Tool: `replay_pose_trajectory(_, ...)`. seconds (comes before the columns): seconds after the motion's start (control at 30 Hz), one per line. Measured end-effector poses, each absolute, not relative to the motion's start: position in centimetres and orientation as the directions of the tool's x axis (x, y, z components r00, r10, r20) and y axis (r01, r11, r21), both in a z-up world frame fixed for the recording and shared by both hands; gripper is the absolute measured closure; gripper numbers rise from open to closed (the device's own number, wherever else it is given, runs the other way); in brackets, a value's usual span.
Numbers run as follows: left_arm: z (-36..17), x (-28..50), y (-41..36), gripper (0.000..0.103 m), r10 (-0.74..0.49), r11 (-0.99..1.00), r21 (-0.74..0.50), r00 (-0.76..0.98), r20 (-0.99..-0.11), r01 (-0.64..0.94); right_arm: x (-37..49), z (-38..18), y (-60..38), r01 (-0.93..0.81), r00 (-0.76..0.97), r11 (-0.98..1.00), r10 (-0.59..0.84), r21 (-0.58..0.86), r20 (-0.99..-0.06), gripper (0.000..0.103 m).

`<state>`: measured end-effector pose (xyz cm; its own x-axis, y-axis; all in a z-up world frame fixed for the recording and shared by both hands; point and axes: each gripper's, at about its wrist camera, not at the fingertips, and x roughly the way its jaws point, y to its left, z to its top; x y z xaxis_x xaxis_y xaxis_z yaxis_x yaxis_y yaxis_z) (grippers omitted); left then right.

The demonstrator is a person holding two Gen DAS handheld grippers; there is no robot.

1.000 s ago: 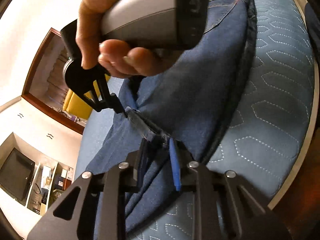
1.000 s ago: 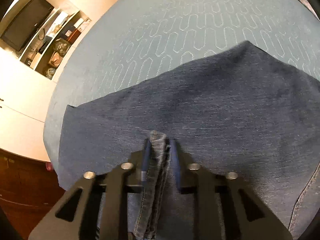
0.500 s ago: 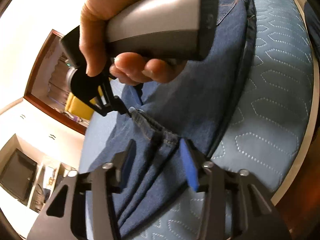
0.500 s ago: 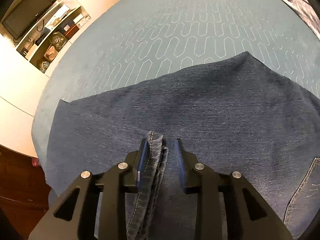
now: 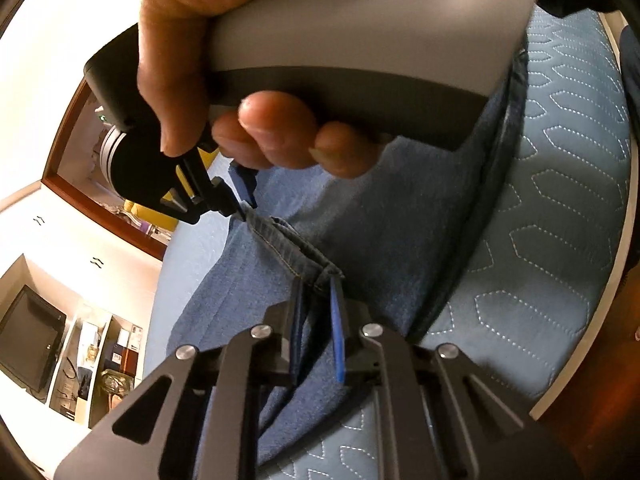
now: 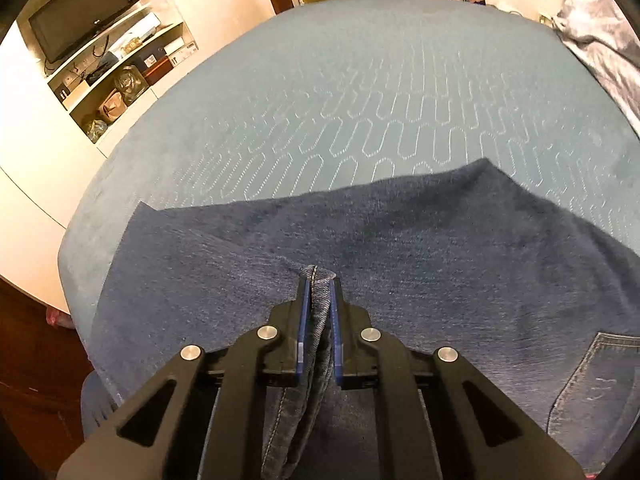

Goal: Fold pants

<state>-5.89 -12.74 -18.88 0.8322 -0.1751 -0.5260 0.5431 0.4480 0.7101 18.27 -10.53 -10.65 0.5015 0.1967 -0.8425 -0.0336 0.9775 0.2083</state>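
Dark blue denim pants (image 6: 400, 272), partly folded, on the quilted blue bed.

The cloth lies spread flat across the bed (image 6: 360, 100), its far edge running in an uneven line with one raised peak at the right. A stitched back pocket (image 6: 592, 376) shows at the lower right of the right wrist view. The stitched hem (image 5: 288, 248) is lifted clear of the layer beneath and drawn taut in a band between two pinched points. One dark folded edge curves along the bed at the right in the left wrist view.

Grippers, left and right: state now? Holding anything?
Left gripper: jaws closing on the hem of the jeans.
Right gripper: shut on the same hem edge, further along.
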Motion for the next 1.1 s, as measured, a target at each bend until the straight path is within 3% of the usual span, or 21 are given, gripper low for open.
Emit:
replay_pose_trajectory(0.4,-18.9,-5.6,-13.9,0.092,-0.205,0.455,0.703,0.832,-0.515,0.547,17.2,-9.8,-12.0,-0.011,0.53,0.983,0.162,0.184,-0.832,0.095)
replay_pose_trajectory(0.57,-20.3,-5.4,-13.4,0.073,-0.213,0.467,0.685,0.823,-0.527,0.56,17.7,-13.1,-12.5,0.003,0.474,0.988,0.137,0.157,-0.87,0.095)
replay_pose_trajectory(0.63,-18.9,-5.5,-12.0,0.046,-0.252,0.513,0.635,0.809,-0.531,0.577,17.2,-12.9,-12.6,0.014,0.501,0.99,0.117,0.143,-0.858,0.078)
replay_pose_trajectory(0.67,-18.2,-5.5,-11.4,0.044,-0.271,0.535,0.612,0.804,-0.529,0.582,17.1,-12.6,-12.7,0.036,0.506,0.991,0.091,0.126,-0.857,0.061)
replay_pose_trajectory(0.73,-16.1,-5.3,-9.1,0.044,-0.285,0.619,0.54,0.803,-0.523,0.571,16.5,-11.5,-13.3,0.079,0.535,0.991,0.05,0.109,-0.843,0.044)
replay_pose_trajectory(0.77,-14.9,-4.6,-7.1,0.046,-0.267,0.687,0.488,0.811,-0.521,0.539,16.0,-10.9,-13.6,0.092,0.55,0.99,0.043,0.111,-0.834,0.04)
replay_pose_trajectory(0.87,-12.7,-1.8,-1.9,0.063,-0.227,0.835,0.306,0.792,-0.566,0.458,14.3,-8.6,-13.6,0.143,0.604,0.986,-0.021,0.082,-0.797,0.023)
replay_pose_trajectory(0.93,-11.5,1.5,3.2,0.081,-0.188,0.923,0.162,0.778,-0.599,0.348,13.1,-7.3,-12.2,0.143,0.647,0.988,-0.053,0.053,-0.761,0.016)
replay_pose_trajectory(1.07,-11.9,7.9,8.5,0.079,-0.163,0.963,0.038,0.686,-0.709,0.268,11.8,-6.6,-7.6,0.113,0.696,0.993,-0.064,0.022,-0.715,0.014)
replay_pose_trajectory(1.1,-12.1,9.7,9.8,0.065,-0.197,0.965,-0.025,0.655,-0.729,0.262,11.9,-7.3,-6.2,0.087,0.684,0.996,-0.06,0.0,-0.727,0.014)
